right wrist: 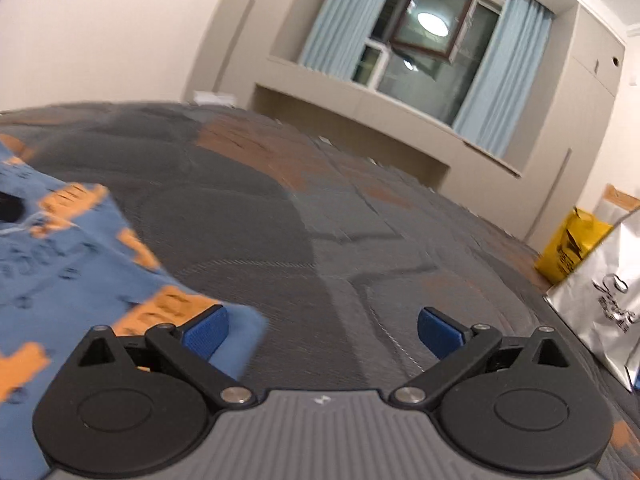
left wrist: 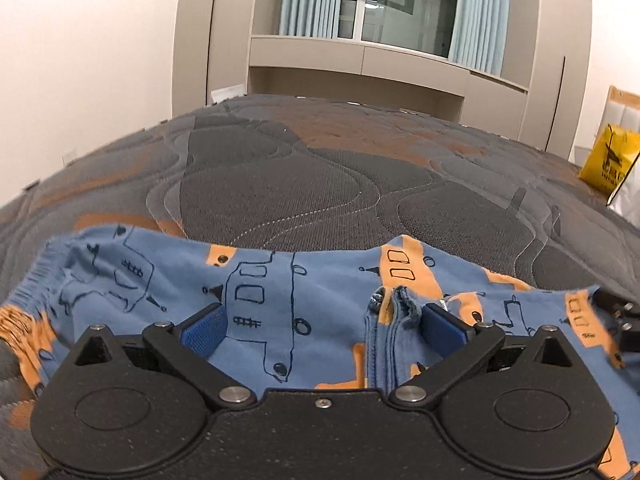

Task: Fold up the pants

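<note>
Already laid flat under spread left gripper [left wrist: 322,326] fingers: pants [left wrist: 280,292], partly folded; right gripper [right wrist: 322,330] wide, empty, beside them.

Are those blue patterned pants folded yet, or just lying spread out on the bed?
Folded, at least once: the pants show stacked hem edges layered together. How many folds, I cannot tell. Neither claw holds them.
</note>
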A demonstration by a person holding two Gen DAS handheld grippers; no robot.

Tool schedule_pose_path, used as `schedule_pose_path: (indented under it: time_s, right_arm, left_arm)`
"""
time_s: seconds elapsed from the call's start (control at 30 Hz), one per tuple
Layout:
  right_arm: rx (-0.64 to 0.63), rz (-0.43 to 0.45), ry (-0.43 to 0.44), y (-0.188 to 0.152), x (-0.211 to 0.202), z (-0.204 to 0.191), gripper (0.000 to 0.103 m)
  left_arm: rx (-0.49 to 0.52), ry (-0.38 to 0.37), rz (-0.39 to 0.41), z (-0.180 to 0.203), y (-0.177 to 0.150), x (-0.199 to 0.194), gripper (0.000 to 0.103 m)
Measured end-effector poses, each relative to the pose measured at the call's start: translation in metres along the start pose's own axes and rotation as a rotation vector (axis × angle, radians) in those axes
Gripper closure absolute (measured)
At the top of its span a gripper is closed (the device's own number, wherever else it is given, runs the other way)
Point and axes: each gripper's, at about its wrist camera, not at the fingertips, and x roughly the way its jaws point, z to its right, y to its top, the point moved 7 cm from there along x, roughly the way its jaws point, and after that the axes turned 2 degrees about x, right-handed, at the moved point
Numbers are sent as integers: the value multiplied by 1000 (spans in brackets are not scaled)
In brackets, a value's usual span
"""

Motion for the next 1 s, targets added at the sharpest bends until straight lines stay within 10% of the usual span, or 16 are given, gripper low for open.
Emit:
schedule_pose_path:
  time_s: [0.6,1.0]
  right_arm:
    - [-49,99,-51,-56,-89,-15,0]
    - [-70,193,58,-19,-100,-62,0]
  left_arm:
    - [124,-8,78,20,-35,-47,1]
    - [-84,56,230,-48,-24,-113,1]
